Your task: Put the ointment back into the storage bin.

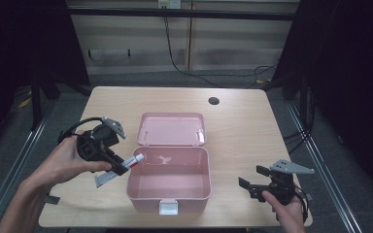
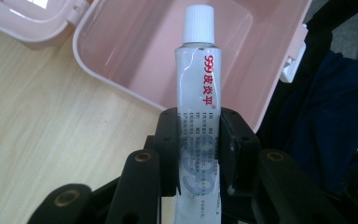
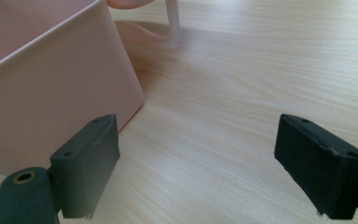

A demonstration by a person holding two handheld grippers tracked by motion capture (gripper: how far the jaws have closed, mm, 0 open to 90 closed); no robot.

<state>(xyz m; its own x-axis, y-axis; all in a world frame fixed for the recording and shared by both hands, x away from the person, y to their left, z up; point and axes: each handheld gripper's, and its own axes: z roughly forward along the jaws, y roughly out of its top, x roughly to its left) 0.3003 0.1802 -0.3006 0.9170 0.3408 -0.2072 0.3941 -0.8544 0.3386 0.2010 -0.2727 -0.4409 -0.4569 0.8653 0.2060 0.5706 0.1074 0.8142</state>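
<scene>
A pink plastic box (image 1: pixel 168 193) stands open in the middle of the table, its lid (image 1: pixel 171 129) folded back. My left gripper (image 1: pixel 123 167) is shut on a white ointment tube (image 1: pixel 136 160) with red print. In the left gripper view the tube (image 2: pixel 197 88) points cap-first over the box's left rim (image 2: pixel 121 88), its white cap (image 2: pixel 199 23) above the bare inside. My right gripper (image 1: pixel 252 184) stands open near the table's front right, apart from the box. In the right gripper view nothing lies between its pads (image 3: pixel 89 158), and the box wall (image 3: pixel 46 98) is at the left.
A round cable hole (image 1: pixel 213 101) sits in the wooden table (image 1: pixel 243 126) at the back right. A white latch (image 1: pixel 168 207) hangs on the box front. Metal rails run along both table sides, with cables on the floor behind.
</scene>
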